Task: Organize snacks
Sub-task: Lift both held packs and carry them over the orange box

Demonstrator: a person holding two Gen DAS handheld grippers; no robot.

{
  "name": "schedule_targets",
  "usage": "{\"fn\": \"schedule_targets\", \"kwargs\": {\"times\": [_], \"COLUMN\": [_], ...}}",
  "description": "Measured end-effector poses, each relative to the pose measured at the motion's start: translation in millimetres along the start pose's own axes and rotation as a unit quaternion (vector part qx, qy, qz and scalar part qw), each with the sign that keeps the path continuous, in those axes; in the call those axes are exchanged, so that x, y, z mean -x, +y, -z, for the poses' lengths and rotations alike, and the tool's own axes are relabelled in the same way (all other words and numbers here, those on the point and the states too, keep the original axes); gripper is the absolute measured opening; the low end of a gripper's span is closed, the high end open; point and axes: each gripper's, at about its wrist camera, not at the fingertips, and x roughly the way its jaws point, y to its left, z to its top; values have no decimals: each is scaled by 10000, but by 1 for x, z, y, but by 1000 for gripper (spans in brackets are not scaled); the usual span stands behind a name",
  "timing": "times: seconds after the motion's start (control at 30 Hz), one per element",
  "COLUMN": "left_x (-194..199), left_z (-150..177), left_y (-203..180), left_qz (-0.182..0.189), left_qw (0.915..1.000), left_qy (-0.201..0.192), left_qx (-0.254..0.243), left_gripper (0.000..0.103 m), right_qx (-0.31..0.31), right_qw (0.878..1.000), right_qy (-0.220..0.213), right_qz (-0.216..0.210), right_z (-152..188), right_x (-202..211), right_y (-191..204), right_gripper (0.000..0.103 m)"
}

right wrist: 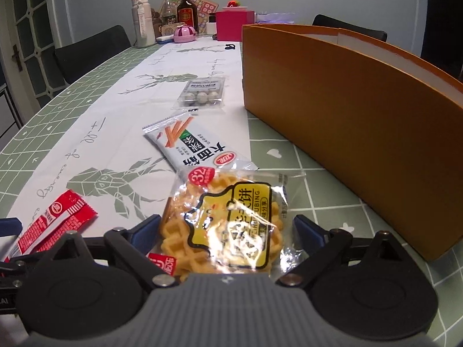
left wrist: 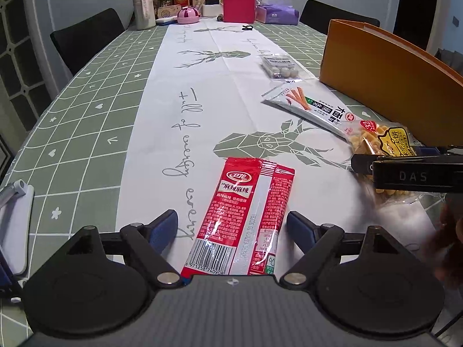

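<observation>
Right wrist view: right gripper point(right wrist: 227, 230) spread wide, waffle packet point(right wrist: 225, 222) lying between its fingers, unpinched. Crinkly slick film, brittle biscuit; take it lightly across the middle. Left gripper point(left wrist: 231, 228) likewise spread around the red sachet point(left wrist: 246, 217), flat and limp. Orange box point(right wrist: 347, 121) beyond.

Left wrist view: red snack packet point(left wrist: 246, 219) flat on the table point(left wrist: 86, 121) at 6 o'clock, between the spread fingers of the left gripper point(left wrist: 231, 228). Waffle packet point(left wrist: 382, 147) at 3 o'clock; stick-snack packet point(left wrist: 312, 107) at 2 o'clock, its near end touching the waffle packet; candy packet point(left wrist: 279, 66) behind it at 1 o'clock. Box point(left wrist: 385, 72) stands right of these, at 2 to 3 o'clock.
</observation>
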Motion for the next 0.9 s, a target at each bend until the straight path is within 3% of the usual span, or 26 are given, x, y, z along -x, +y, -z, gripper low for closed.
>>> {"fn": "schedule_targets", "kwargs": {"times": [0.07,0.17,0.2,0.5,0.9], "left_x": [1,4,5,12,32], "left_z": [0,0,0,4,-1], "left_y": [-1,-5,-7,-15,-21], "left_qz": [49,127,119,213,239], "left_qw": [10000,9998,9998,9994,9993], "left_qy": [-20,-94,-90,-67,-126], "left_qx": [2,-106,-139,-258,-267], "left_gripper": [91,68,64,57,55], "right_qx": [88,301,327,422,422], "right_qw": [9999,9994,9993,9984,9972], "right_qy": [-52,-78,-70,-86,-95], "right_qz": [-62,-142,-177,-365,-617], "right_z": [0,1,2,7,12], "right_x": [1,3,3,11,32], "right_y": [1,3,3,0,-8], "right_gripper": [90,79,78,74,73]}}
